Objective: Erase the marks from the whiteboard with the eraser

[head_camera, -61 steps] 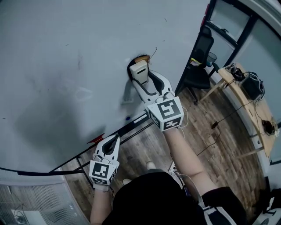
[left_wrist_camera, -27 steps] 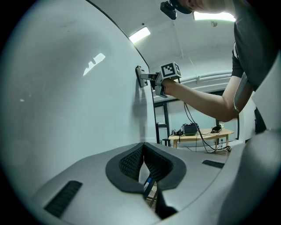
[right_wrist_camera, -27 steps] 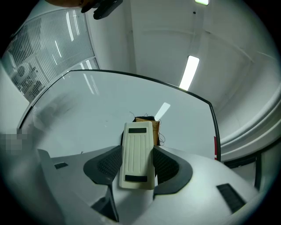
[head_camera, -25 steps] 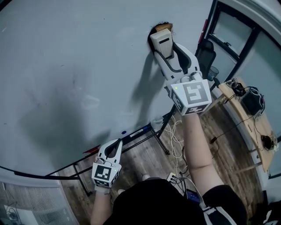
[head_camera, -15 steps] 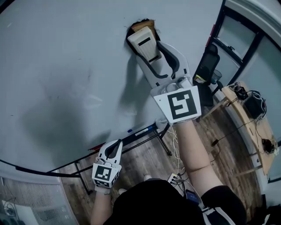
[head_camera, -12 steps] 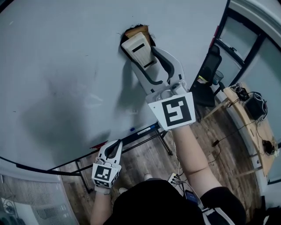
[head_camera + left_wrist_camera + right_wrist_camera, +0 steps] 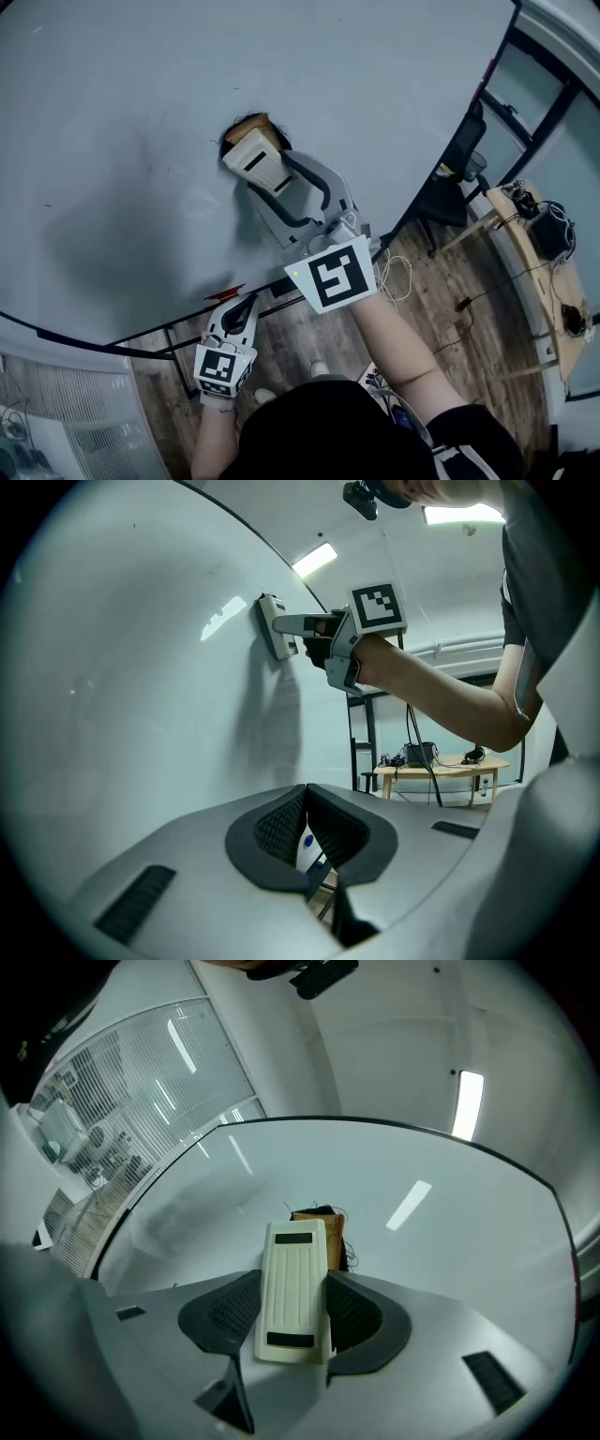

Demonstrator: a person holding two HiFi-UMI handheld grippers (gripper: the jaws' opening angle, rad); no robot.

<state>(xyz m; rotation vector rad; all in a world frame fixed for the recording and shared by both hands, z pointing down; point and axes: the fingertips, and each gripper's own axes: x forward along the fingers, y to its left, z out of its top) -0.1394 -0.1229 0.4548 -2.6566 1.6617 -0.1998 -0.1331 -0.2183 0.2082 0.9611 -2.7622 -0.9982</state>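
In the head view, the right gripper (image 7: pixel 270 186) stayed clamped on the eraser (image 7: pixel 255 159) and had swept it left and downward from its higher place near the right edge of the whiteboard (image 7: pixel 394 84), so the pad now pressed against the board's middle. The patch it left behind looked clean, while a faint mark (image 7: pixel 145 153) still showed to its left; the wiping seemed partly done, with the next stroke likely to carry on leftward. The left gripper (image 7: pixel 236 314) had kept low by the board's bottom edge, taking no part. In the left gripper view its jaws stood together with nothing between them, and the eraser (image 7: pixel 272 627) was seen flat against the whiteboard (image 7: pixel 112 667). In the right gripper view the eraser (image 7: pixel 292 1283) sat upright between the jaws of the right gripper (image 7: pixel 292 1314), its brown felt touching the whiteboard (image 7: pixel 441 1241).
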